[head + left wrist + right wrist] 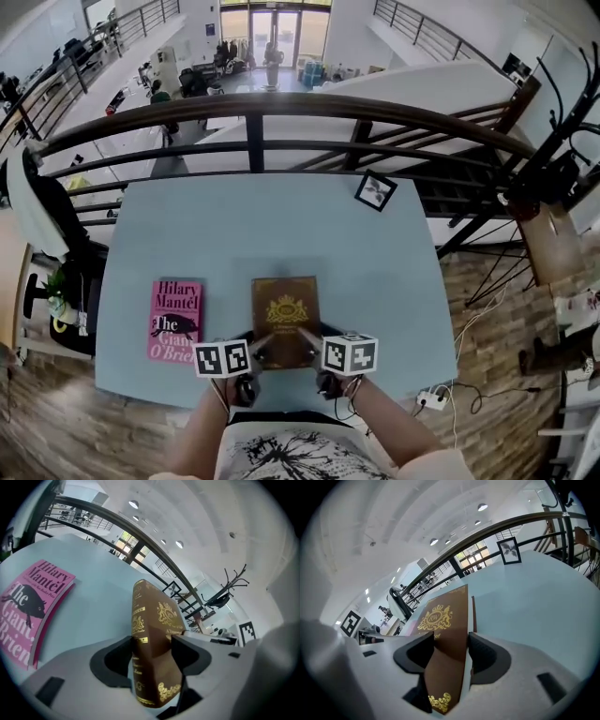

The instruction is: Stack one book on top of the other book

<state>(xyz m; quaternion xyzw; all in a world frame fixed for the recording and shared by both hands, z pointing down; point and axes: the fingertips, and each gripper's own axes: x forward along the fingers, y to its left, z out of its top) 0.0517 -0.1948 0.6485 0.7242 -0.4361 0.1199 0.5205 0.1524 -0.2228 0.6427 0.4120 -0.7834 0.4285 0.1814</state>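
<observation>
Closest to the lens is the person's patterned shirt (281, 448) at 6 o'clock in the head view, with both forearms reaching out from it.

Beyond them the pale blue table (281, 225) fills the middle of the view. A dark curved rail (281, 105) runs along its 12 o'clock edge.

The brown book (285, 314), with a gold crest on its cover, sits at the table's 6 o'clock side, its long axis pointing toward 12. Both grippers hold it by its near end, which is raised off the table. I cannot tell whether its far edge still touches the top.

The pink book (174, 321) lies flat on the table at 9 o'clock of the brown one. The two are apart, with bare table between them.

The left gripper (262, 343) takes the brown book's near left corner. In the left gripper view its jaws are clamped on the spine side, pads pressing both covers. The right gripper (307, 337) takes the near right corner, and in the right gripper view its jaws are likewise closed on the book's thickness.

A small black-framed picture (376, 190) stands at the table's 1 o'clock corner, well away from both books.
</observation>
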